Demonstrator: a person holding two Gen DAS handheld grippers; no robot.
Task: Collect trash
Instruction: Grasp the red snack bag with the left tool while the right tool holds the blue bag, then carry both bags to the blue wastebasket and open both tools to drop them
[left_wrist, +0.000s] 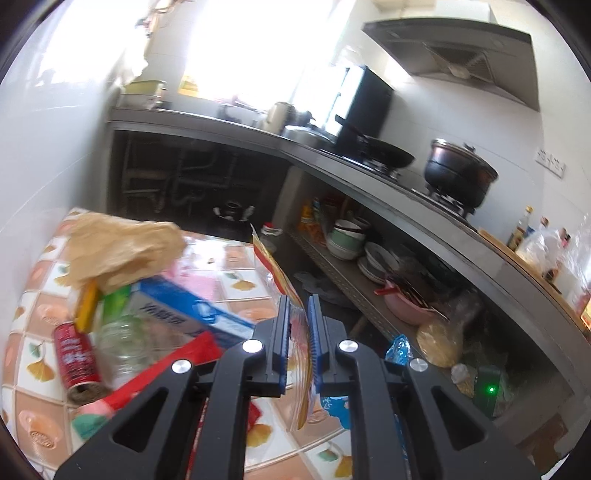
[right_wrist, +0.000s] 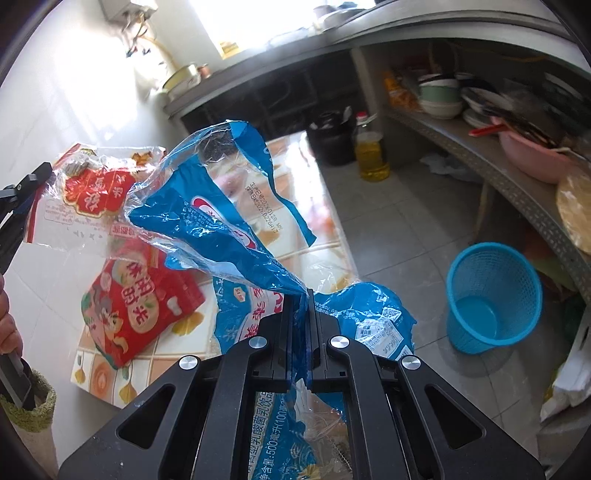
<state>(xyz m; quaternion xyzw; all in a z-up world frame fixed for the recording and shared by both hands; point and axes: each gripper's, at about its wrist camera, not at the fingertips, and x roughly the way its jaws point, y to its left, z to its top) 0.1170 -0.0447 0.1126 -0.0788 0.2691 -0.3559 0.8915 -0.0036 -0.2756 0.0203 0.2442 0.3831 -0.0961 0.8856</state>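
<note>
right tongs (right_wrist: 303, 295) pinch crinkly blue plastic wrapper (right_wrist: 221, 221) | round blue mesh basket (right_wrist: 493, 295) on floor, right of them, nearer this hand | left tongs (left_wrist: 298, 306) pinch clear red-yellow bag (left_wrist: 273, 266)

Tiled table (left_wrist: 236, 284) carries can (left_wrist: 75, 354), blue box (left_wrist: 192, 314).

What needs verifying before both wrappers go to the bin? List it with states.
1. Right gripper shut on the blue wrapper: ok.
2. Left gripper shut on the clear red-and-yellow bag: ok.
3. Blue bin upright, mouth open: ok.
4. Bin has room: ok, bottom visible.
5. Floor path to bin clear: cannot tell, partly hidden.
6. Table trash done: not ok, red can and blue box remain.
</note>
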